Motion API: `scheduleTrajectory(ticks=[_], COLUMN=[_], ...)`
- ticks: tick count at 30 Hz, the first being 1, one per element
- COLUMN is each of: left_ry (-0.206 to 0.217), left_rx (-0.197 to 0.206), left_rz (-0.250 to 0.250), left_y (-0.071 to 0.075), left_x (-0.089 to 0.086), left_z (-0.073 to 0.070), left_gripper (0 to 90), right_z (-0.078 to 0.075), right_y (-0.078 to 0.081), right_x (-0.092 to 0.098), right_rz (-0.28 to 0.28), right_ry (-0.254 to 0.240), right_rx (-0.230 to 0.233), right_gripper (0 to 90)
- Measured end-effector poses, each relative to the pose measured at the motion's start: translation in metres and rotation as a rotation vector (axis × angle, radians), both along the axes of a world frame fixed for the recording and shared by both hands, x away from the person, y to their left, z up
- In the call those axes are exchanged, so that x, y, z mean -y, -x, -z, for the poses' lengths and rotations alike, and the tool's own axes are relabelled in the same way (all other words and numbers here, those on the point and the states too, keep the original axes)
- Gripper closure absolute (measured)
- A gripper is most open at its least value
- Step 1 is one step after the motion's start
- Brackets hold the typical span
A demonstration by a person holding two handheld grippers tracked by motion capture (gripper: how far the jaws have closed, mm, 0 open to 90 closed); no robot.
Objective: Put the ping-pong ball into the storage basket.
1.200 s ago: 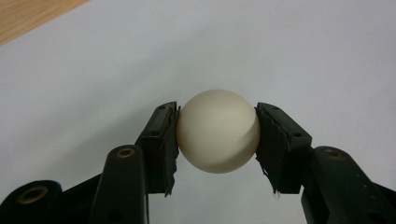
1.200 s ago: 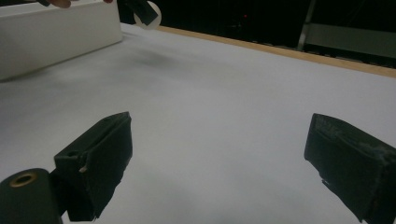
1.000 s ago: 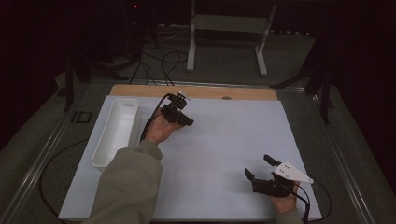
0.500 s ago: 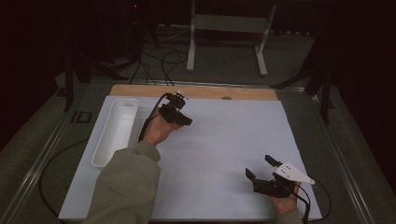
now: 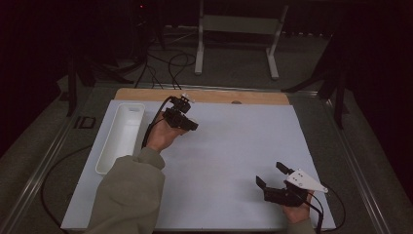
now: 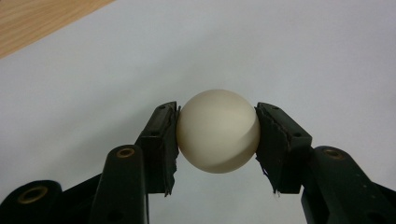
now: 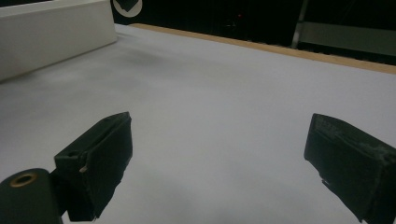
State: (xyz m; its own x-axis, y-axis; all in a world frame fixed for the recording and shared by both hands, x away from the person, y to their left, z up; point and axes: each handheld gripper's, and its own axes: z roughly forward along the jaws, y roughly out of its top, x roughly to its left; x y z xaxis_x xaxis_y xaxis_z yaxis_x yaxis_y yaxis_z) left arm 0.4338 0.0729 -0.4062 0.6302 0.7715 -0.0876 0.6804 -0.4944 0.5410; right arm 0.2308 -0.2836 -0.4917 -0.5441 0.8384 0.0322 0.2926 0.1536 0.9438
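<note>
Between the two black jaws of the left hand-held gripper [image 6: 217,135] sat a cream ball [image 6: 218,131], clamped at both sides by the pads and held clear above the white surface [image 5: 234,141]. Just to that gripper's left lay a long white tray [image 5: 122,136]. Well apart, at the near right corner, the right hand-held gripper [image 5: 270,175] rested with its jaws spread wide, nothing between them.

Ball [image 6: 218,131] between fingers [image 6: 162,140] — tray [image 5: 120,136] leftward
</note>
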Motion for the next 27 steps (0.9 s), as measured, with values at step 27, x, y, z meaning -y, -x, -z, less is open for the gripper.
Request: scheduleTrajectory(ticks=[27], left_ry=[0.008], left_rx=[0.008], left_rz=[-0.031], left_y=[0.0034], left_x=[-0.0094], left_z=[-0.0091], left_gripper=[51.5], right_z=[0.0012], right_y=[-0.0005], right_x=[-0.0012], right_rz=[-0.007], right_ry=[0.006], right_rx=[-0.006], right_gripper=[7.4])
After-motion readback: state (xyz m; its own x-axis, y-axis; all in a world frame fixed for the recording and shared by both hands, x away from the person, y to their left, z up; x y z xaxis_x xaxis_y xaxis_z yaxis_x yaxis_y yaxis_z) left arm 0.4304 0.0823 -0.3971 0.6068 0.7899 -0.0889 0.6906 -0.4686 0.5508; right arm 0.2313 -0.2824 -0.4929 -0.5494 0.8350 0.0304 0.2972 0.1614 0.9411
